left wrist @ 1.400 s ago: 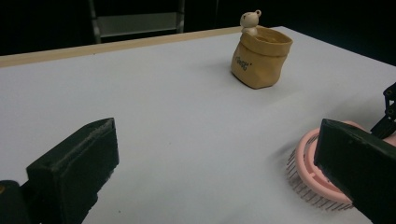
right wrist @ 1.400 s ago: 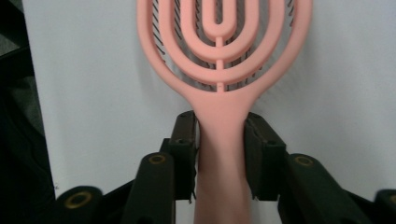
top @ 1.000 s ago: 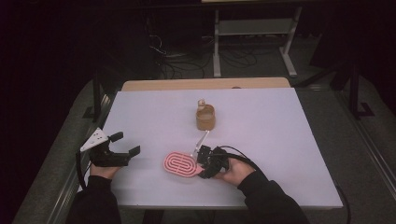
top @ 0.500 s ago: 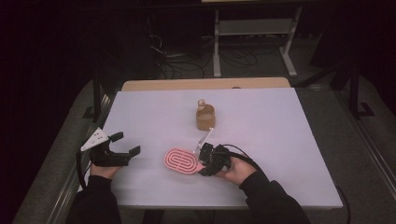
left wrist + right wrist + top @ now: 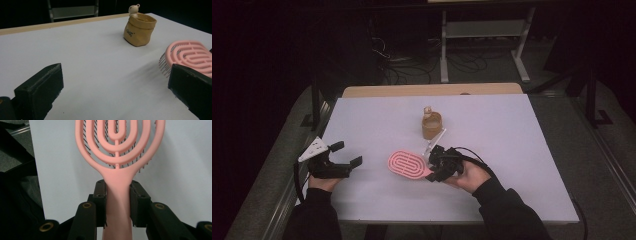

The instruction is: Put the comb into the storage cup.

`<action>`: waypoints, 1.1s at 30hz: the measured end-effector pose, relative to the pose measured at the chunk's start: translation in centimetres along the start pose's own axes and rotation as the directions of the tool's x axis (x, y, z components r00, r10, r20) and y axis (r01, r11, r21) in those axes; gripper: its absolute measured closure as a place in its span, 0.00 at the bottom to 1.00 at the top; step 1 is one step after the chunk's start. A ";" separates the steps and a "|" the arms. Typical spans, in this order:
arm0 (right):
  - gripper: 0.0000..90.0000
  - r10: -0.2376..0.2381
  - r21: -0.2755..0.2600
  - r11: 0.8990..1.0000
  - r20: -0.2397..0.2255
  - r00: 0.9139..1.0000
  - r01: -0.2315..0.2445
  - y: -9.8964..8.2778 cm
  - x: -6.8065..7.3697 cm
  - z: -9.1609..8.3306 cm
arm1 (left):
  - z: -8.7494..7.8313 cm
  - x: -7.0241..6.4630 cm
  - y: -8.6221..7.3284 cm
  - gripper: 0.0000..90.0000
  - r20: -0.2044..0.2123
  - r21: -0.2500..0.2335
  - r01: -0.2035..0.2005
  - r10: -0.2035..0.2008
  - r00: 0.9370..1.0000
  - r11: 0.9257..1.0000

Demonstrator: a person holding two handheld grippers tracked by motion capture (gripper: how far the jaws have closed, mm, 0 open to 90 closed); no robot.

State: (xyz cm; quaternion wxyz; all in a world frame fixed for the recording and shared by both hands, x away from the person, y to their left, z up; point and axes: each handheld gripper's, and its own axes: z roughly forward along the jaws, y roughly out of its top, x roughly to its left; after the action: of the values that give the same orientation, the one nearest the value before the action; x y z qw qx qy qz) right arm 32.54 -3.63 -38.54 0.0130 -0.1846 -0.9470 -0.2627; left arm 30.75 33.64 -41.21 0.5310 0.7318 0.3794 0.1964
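A pink vented hairbrush (image 5: 407, 164) hangs just above the white table, bristles down, casting a shadow under it in the left gripper view (image 5: 190, 56). My right gripper (image 5: 433, 171) is shut on its handle; in the right gripper view both pads press the handle's sides (image 5: 117, 192) and the brush head (image 5: 117, 145) extends away from me. My left gripper (image 5: 347, 153) rests near the table's left edge, jaws wide open with nothing between them (image 5: 115, 75). A tan fabric pouch (image 5: 431, 126) with a small bear figure on its rim stands upright beyond the brush (image 5: 140, 30).
The white tabletop (image 5: 522, 150) ends in a wooden strip (image 5: 432, 90) at the far side. A metal stand (image 5: 482, 30) and cables sit on the dark floor behind. Grey flooring flanks the table on both sides.
My right gripper has lifted slightly with the hairbrush in it, so the brush head stands a little higher and farther from me. The left gripper and the pouch have stayed put.
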 end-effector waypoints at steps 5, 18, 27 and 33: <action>0.76 0.002 -0.030 1.000 -0.006 1.000 -0.002 0.5 -0.3 -1.4 | 0.0 0.0 0.0 0.00 0.000 -0.001 0.000 0.000 1.000 1.000; 0.76 -0.024 -0.057 0.998 0.038 0.999 0.026 2.0 -0.5 -4.8 | 0.0 0.0 0.0 0.00 0.002 0.001 0.000 0.000 1.000 1.000; 0.76 -0.027 -0.065 0.997 0.057 0.998 0.031 2.6 -0.7 -6.5 | 0.0 0.0 0.0 0.00 0.005 0.001 0.001 -0.001 1.000 1.000; 0.76 -0.023 -0.087 0.996 0.075 0.997 0.029 2.9 -1.1 -7.6 | 0.0 0.0 0.0 0.00 0.012 -0.003 0.011 -0.011 1.000 1.000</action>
State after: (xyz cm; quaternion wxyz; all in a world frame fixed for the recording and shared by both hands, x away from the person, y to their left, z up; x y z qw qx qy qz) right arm 34.01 -5.56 -30.67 -0.0336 -0.1821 -0.9367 -0.2973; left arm 30.70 33.63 -41.16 0.5355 0.7300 0.3800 0.1897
